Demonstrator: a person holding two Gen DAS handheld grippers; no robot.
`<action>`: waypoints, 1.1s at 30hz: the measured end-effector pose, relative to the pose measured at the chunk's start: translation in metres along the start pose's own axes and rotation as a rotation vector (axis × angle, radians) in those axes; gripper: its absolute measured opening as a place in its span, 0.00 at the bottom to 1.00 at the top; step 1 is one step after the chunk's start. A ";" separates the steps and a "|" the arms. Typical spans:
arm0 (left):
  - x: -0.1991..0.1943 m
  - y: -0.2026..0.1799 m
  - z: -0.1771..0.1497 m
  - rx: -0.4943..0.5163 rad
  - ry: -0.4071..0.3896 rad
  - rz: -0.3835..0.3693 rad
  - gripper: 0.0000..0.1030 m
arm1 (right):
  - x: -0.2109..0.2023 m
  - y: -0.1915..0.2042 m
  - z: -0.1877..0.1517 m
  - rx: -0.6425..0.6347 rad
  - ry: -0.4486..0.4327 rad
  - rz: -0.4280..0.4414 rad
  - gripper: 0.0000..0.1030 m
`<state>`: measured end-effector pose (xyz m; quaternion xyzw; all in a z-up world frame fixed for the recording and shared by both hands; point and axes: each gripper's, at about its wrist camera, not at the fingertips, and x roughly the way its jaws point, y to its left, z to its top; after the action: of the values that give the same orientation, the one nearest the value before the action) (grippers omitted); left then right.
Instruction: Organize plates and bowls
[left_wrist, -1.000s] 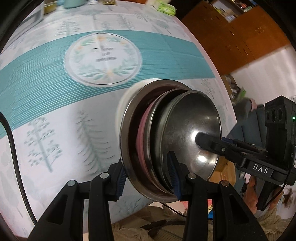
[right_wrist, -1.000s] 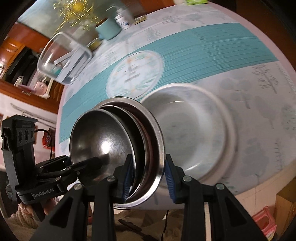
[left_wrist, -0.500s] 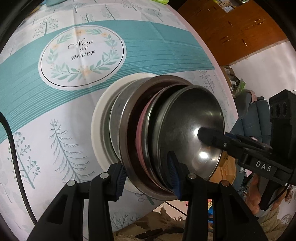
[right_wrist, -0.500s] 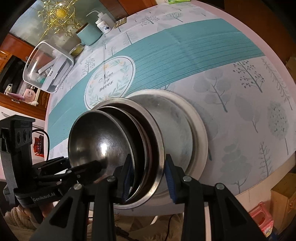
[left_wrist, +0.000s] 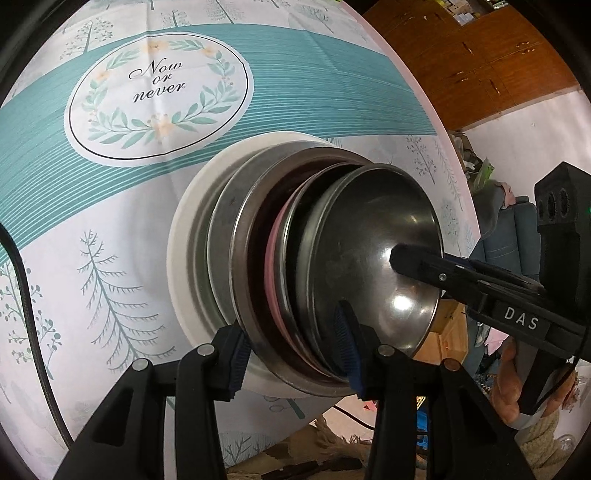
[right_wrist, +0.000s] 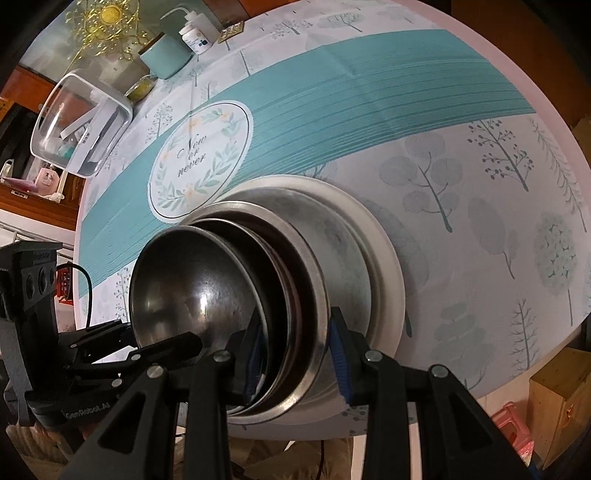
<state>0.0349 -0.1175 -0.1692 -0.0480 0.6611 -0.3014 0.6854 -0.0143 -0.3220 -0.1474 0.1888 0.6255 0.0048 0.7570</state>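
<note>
A nested stack of steel bowls with a pink dish between them sits in a white plate near the table's front edge. My left gripper is shut on the stack's near rim. My right gripper is shut on the same stack from the opposite side, above the white plate. Each gripper shows in the other's view, the right one inside the top bowl, the left one at the bowl's lower left.
The tablecloth has a teal band and a round "Now or never" emblem behind the stack. A clear lidded box, a teal cup and a white bottle stand at the far left. Wooden cabinets lie beyond the table.
Both grippers have lowered the bowl stack down into the white plate, and it has settled from tilted towards level. Both stay shut on it.
</note>
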 end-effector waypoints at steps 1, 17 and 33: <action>0.001 0.000 0.001 -0.001 0.001 -0.002 0.41 | 0.002 -0.001 0.000 0.001 0.003 -0.003 0.32; 0.014 -0.006 0.013 0.077 0.096 -0.061 0.48 | 0.007 -0.003 0.016 -0.013 0.046 -0.097 0.36; -0.060 -0.042 -0.034 -0.027 -0.262 0.195 0.80 | -0.022 -0.011 0.005 -0.120 -0.043 0.051 0.42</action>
<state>-0.0079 -0.1123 -0.1014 -0.0316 0.5716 -0.2157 0.7911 -0.0165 -0.3389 -0.1294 0.1589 0.6026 0.0575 0.7799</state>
